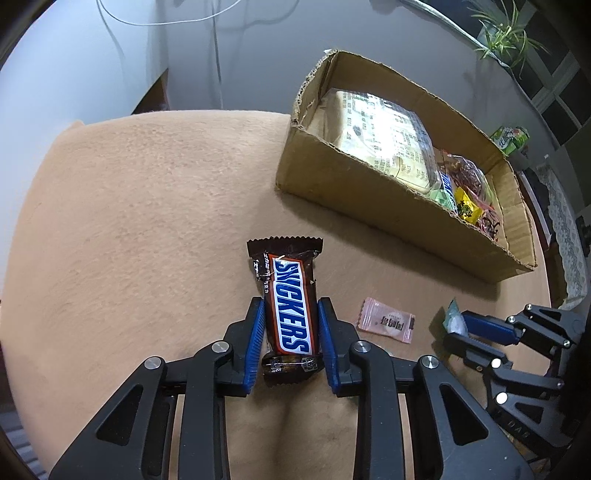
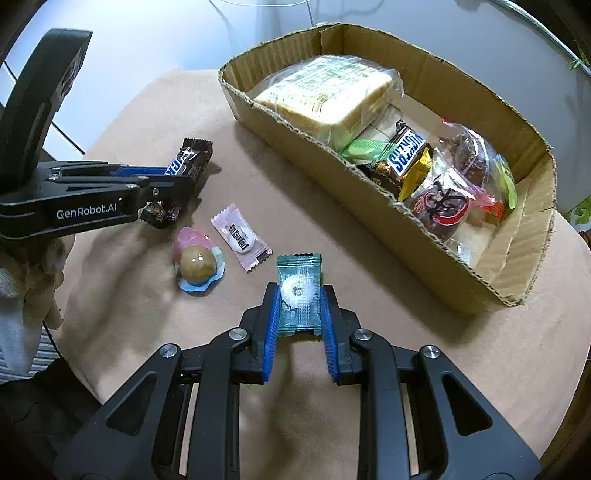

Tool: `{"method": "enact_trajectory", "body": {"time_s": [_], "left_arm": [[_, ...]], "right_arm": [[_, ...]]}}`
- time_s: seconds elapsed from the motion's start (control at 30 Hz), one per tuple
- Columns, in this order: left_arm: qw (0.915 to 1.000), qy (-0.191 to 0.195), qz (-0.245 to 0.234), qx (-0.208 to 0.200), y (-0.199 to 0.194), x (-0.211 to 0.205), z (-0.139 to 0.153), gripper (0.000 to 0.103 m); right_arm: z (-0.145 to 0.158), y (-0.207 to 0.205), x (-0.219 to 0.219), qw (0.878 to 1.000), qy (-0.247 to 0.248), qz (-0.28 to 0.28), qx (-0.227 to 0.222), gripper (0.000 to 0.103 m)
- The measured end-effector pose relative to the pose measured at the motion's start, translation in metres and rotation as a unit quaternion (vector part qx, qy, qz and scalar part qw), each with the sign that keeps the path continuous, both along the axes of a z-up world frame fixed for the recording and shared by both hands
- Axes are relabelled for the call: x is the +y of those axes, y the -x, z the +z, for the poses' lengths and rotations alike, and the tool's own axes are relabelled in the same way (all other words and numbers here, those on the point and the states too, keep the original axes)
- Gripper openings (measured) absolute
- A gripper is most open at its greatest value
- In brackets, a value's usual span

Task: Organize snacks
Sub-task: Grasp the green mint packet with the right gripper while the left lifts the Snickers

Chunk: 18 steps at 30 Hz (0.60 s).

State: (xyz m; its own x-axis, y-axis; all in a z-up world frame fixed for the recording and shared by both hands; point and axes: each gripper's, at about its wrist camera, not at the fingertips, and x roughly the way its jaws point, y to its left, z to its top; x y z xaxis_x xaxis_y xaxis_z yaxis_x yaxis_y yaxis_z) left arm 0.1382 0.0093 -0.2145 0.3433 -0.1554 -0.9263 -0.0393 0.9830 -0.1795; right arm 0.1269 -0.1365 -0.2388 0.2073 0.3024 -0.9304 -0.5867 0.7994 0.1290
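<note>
**Both tools clamping snacks beside the box**

Gripping a Snickers bar (image 1: 291,306) lengthwise in the left tool (image 1: 291,317), blue pads pressing both long sides, serrated wrapper end pointing away over the tan bench (image 1: 129,221). Pinching a teal-wrapped ring candy (image 2: 298,295) in the right tool (image 2: 298,299), pads closing on its two edges, wrapper standing between them.

Showing only in the right wrist view: a wrapped egg-shaped sweet (image 2: 197,264) lying on the bench just left of a pink candy packet (image 2: 241,236), and the left tool coming in level from the left edge (black body marked GenRobot.AI), holding its bar slightly off the cloth, a gloved hand (image 2: 29,273) below it. Also showing the cardboard box (image 2: 532,258) from above: bagged bread (image 2: 325,92) at the far end, a second Snickers (image 2: 406,147), a yellow packet (image 2: 417,173) and clear bags of dark snacks (image 2: 454,184) toward the near end.

Showing only in the left wrist view: a potted plant (image 1: 502,33) and a green carton (image 1: 511,138) beyond the box, plus the right tool reaching in low from the right edge, its candy barely visible at the tip. Pink packet lying between the two tools, near the box's long side wall.
</note>
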Motion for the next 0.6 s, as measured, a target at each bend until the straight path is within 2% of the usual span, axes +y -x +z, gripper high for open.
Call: {"method": "enact_trajectory", "body": {"time_s": [0.27, 0.6], "left_arm": [[0.9999, 0.001, 0.001, -0.012, 0.006, -0.001, 0.014, 0.027], [0.9984, 0.007, -0.022, -0.051, 0.008, -0.012, 0.054, 0.027]], "right_arm": [[0.026, 0.007, -0.011, 1.0, -0.018, -0.008, -0.013, 0.022], [0.069, 0.012, -0.033, 0.998, -0.043, -0.026, -0.04, 0.022]]}}
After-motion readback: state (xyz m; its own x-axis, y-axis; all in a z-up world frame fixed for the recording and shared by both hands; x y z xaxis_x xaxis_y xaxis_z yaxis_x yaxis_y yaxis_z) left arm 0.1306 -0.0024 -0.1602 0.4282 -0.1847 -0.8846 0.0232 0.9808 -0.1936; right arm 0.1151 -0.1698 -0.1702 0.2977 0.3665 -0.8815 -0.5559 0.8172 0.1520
